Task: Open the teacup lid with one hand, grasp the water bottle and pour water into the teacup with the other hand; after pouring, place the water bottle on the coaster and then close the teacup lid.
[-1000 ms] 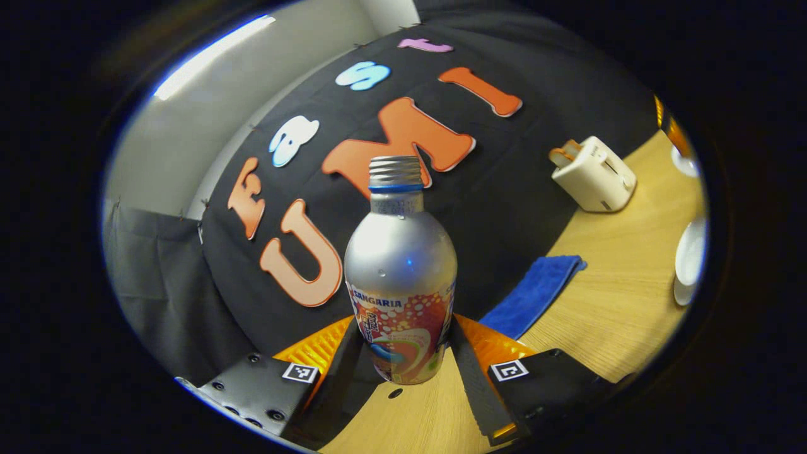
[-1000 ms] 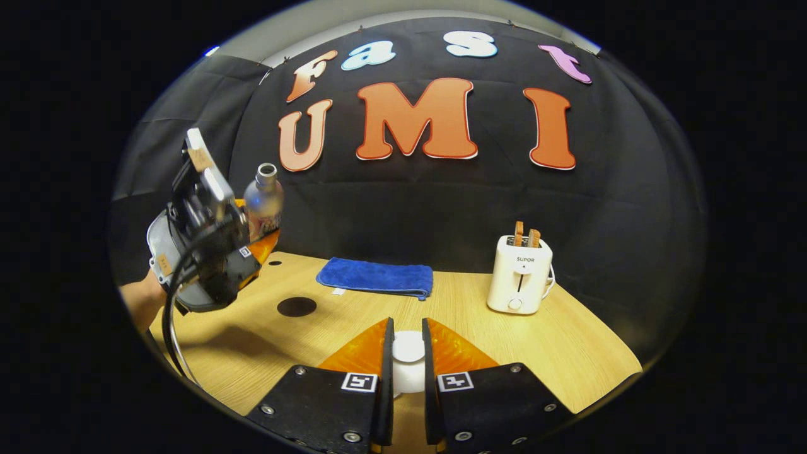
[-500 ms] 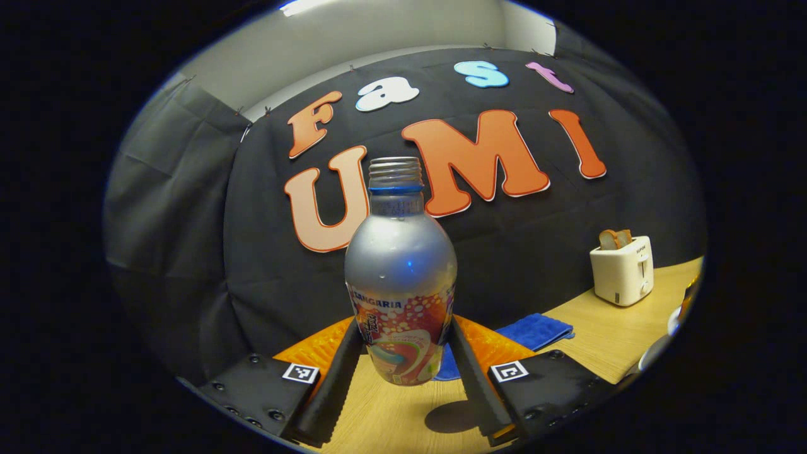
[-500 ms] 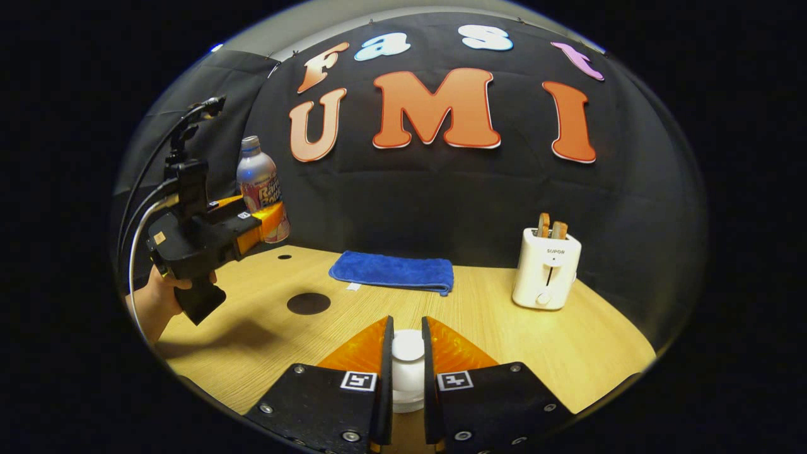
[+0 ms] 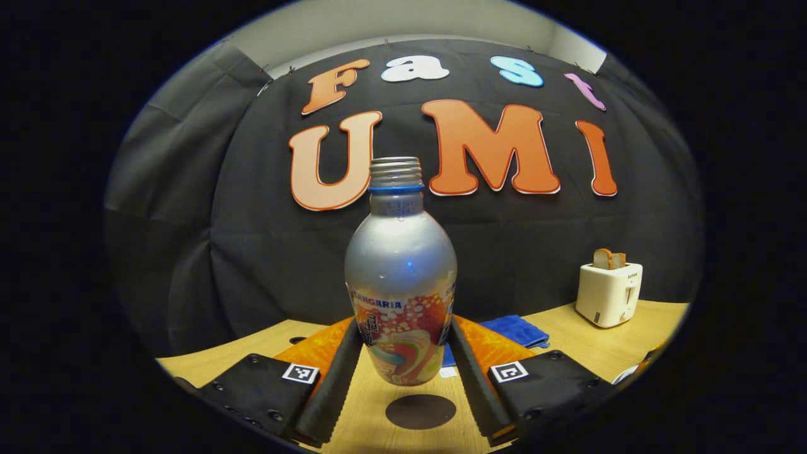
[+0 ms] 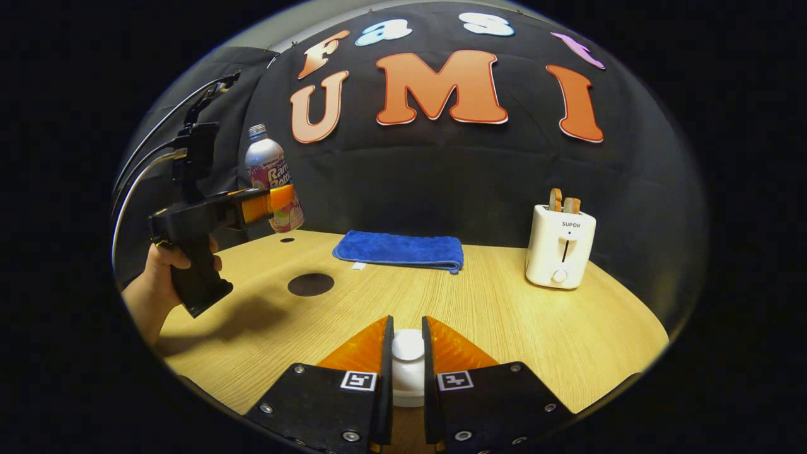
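A silver water bottle (image 5: pixel 400 277) with a colourful label and an uncapped threaded neck stands upright in the air, and my left gripper (image 5: pixel 403 328) is shut on its lower body. A dark round coaster (image 5: pixel 420 411) lies on the wooden table just below and in front of the bottle. In the right gripper view, the left gripper (image 6: pixel 277 198) holds the bottle (image 6: pixel 271 173) above the table's far left, beyond the coaster (image 6: pixel 310 284). My right gripper (image 6: pixel 406 328) is shut on the knob of the white teacup lid (image 6: pixel 408 359), held above the near table.
A folded blue towel (image 6: pixel 400 249) lies at the back of the table (image 6: pixel 504 328), and a white toaster (image 6: pixel 561 246) with toast stands at the back right. A hand (image 6: pixel 157 284) grips the left gripper's handle. A small dark spot (image 6: pixel 287 239) marks the table behind the coaster.
The left gripper has swung the bottle from a tilt to upright and carried it over the coaster. The right gripper keeps the lid in about the same place.
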Available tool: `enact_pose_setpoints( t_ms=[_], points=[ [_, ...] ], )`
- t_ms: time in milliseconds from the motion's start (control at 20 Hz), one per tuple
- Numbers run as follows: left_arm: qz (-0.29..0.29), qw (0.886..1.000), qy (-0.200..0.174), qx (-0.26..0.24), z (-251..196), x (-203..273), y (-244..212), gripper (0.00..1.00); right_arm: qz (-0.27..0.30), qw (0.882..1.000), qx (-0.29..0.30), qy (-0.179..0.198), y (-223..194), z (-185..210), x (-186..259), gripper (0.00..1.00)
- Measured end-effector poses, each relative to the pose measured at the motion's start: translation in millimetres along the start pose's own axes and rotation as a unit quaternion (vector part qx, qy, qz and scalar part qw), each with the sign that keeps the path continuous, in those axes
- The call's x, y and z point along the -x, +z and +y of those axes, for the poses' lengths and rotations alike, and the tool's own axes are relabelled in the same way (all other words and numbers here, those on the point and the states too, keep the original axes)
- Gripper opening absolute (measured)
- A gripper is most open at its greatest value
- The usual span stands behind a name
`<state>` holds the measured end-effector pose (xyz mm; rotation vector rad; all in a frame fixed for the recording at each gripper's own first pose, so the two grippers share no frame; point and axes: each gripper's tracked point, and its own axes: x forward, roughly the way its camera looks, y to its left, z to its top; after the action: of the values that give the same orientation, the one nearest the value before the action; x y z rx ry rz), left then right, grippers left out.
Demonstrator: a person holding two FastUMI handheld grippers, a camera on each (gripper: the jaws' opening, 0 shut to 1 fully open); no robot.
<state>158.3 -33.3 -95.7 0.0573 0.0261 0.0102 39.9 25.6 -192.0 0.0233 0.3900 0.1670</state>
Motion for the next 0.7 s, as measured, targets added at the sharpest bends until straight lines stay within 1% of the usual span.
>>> enact_pose_setpoints(
  t_ms=[50, 100, 200, 350, 450, 500, 550, 600, 650, 700],
  points=[
    [0.008, 1.0, -0.004, 0.005, -2, -3, -5, 0.82, 0.001, 1.0, 0.0, 0.001, -1, 1, -1, 0.17],
    [0.016, 1.0, -0.008, 0.007, -3, -8, -10, 0.82, 0.002, 1.0, 0.001, 0.002, -2, 1, -2, 0.21],
    [0.03, 0.999, -0.014, 0.015, -5, -10, -17, 0.84, 0.012, 1.0, 0.001, -0.001, -7, -1, -3, 0.21],
    [0.055, 0.998, -0.028, 0.029, -11, -17, -31, 0.82, 0.016, 1.0, -0.013, 0.0, -6, -2, -4, 0.22],
    [0.074, 0.995, -0.045, 0.043, -13, -23, -43, 0.84, 0.021, 1.0, -0.014, 0.009, -7, 1, -2, 0.28],
    [0.088, 0.994, -0.05, 0.051, -13, -26, -50, 0.84, 0.021, 1.0, -0.016, 0.011, -8, 2, -2, 0.29],
    [0.102, 0.991, -0.056, 0.06, -10, -29, -56, 0.84, 0.021, 1.0, -0.014, 0.013, -6, 3, -1, 0.33],
    [0.114, 0.989, -0.058, 0.07, -9, -31, -63, 0.82, 0.02, 1.0, -0.013, 0.015, -6, 4, 0, 0.36],
    [0.125, 0.988, -0.056, 0.074, -6, -33, -70, 0.84, 0.019, 1.0, -0.015, 0.018, -5, 6, 1, 0.41],
    [0.134, 0.987, -0.054, 0.073, -7, -35, -75, 0.84, 0.017, 1.0, -0.016, 0.018, -4, 7, 3, 0.43]
  ],
)
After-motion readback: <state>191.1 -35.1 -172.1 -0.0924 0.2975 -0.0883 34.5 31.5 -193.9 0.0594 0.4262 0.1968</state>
